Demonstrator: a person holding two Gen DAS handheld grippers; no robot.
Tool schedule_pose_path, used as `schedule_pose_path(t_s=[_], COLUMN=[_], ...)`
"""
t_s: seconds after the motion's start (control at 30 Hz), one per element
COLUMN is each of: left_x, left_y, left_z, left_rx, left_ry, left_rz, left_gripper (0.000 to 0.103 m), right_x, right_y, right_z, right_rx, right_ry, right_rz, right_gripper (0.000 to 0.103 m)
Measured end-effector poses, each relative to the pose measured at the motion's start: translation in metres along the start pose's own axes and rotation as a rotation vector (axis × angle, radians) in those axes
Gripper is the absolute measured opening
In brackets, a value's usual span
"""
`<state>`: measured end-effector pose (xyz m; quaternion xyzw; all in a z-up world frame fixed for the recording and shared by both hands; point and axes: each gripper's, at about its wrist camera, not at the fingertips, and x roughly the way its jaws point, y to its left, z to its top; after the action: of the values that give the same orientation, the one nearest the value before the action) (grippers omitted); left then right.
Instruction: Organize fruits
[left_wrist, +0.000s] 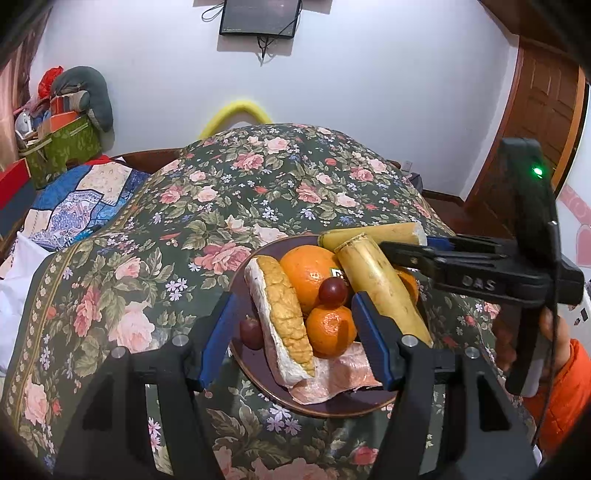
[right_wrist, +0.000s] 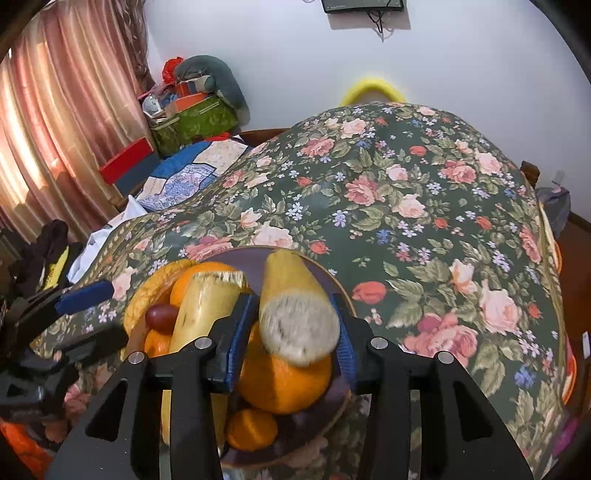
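In the left wrist view, a pomelo wedge (left_wrist: 280, 317) stood on edge at the left of a dark round plate (left_wrist: 332, 406), which sat on a floral bedspread (left_wrist: 207, 206). A red grape (left_wrist: 251, 332) lay just left of the wedge, by the plate's rim. The left gripper (left_wrist: 295, 339) hung over the plate's near side, its blue-padded jaws about half open and holding nothing, the wedge and a small mandarin (left_wrist: 330, 332) between them. Behind the mandarin sat a big orange (left_wrist: 306, 277) with a second grape (left_wrist: 334, 291) resting against it. To the right, a pale yellow sugarcane piece (left_wrist: 380, 288) leaned across the pile, and another sugarcane length (left_wrist: 373, 236) lay behind it. The right gripper (left_wrist: 413, 245) reached in from the right at that rear piece. In its own view the right gripper (right_wrist: 295, 332) had the cut end of the sugarcane length (right_wrist: 299, 332) between its pads, which were parted to about its width; whether they pressed it I could not tell.
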<state>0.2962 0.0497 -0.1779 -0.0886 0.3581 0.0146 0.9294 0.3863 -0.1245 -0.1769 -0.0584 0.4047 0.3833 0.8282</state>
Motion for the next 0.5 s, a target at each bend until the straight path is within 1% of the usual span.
schedule_pose_path(t_s=[0.2, 0.33, 0.37, 0.4, 0.43, 0.5], left_x=[0.000, 0.001, 0.002, 0.002, 0.002, 0.003], left_y=[0.000, -0.001, -0.001, -0.002, -0.002, -0.003], left_z=[-0.001, -0.002, -0.002, -0.002, -0.003, -0.003], left_rx=[-0.001, 0.002, 0.001, 0.000, 0.001, 0.005], left_ry=[0.001, 0.006, 0.007, 0.009, 0.010, 0.010], left_rz=[-0.002, 0.003, 0.003, 0.001, 0.000, 0.004], left_gripper=[0.064, 0.064, 0.064, 0.064, 0.064, 0.064], right_x=[-0.013, -0.013, -0.013, -0.013, -0.016, -0.018], right_y=[-0.008, -0.009, -0.008, -0.006, -0.004, 0.000], right_z=[-0.006, -0.008, -0.009, -0.009, -0.009, -0.008], right_rx=[0.043, 0.051, 0.046, 0.040, 0.040, 0.038], right_ry=[-0.044, -0.054, -0.052, -0.055, -0.066, -0.066], right_rz=[0.014, 0.020, 0.017, 0.022, 0.043, 0.066], right_gripper=[0.039, 0.039, 0.038, 0.035, 0.033, 0.033])
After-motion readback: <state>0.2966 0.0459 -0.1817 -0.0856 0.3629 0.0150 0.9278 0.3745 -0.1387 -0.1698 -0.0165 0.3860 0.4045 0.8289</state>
